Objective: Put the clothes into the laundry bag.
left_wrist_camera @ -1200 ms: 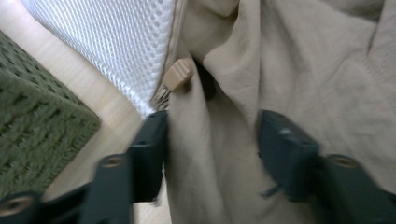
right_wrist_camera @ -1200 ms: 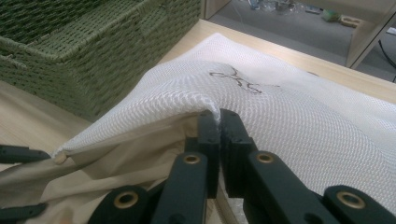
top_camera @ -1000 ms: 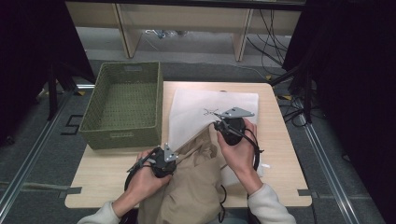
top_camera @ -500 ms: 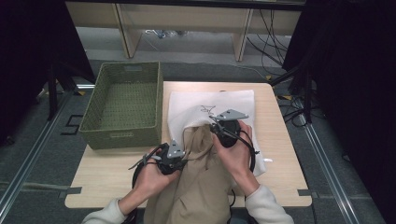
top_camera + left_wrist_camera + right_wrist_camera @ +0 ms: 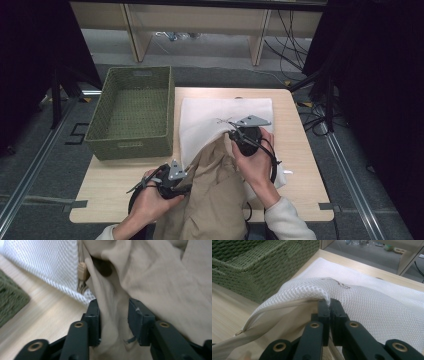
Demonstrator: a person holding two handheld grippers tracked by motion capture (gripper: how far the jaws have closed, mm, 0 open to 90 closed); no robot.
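- Stuffing the beige garment (image 5: 212,200) into the white mesh laundry bag (image 5: 220,117) looks like the step in hand.
- Right gripper (image 5: 329,305): fingers clamped tight on the bag's zipper-edge hem, lifting the mouth open. In the high view it (image 5: 246,134) sits at the bag's near edge, mid-surface.
- Left gripper (image 5: 113,315): fingers part-open, jaws have just been opening; a fold of the garment runs between them, left pad touching cloth, right pad apart, so no real pinch. In the high view it (image 5: 172,182) sits at the near left of the surface (image 5: 115,190).
- To do it well, judged: re-close the left fingers on a fat fold near the garment's leading edge, feed it toward the mouth in short pushes, keep the right hand high and steady so the opening doesn't collapse. Watch the zipper pull (image 5: 81,268): cloth could snag there.
- Garment: tan, soft, crumpled; its upper part is at or just inside the bag mouth, the rest trails off the near edge toward the person.
- Bag: white mesh, flat on the surface, just beside the green woven basket (image 5: 132,112).
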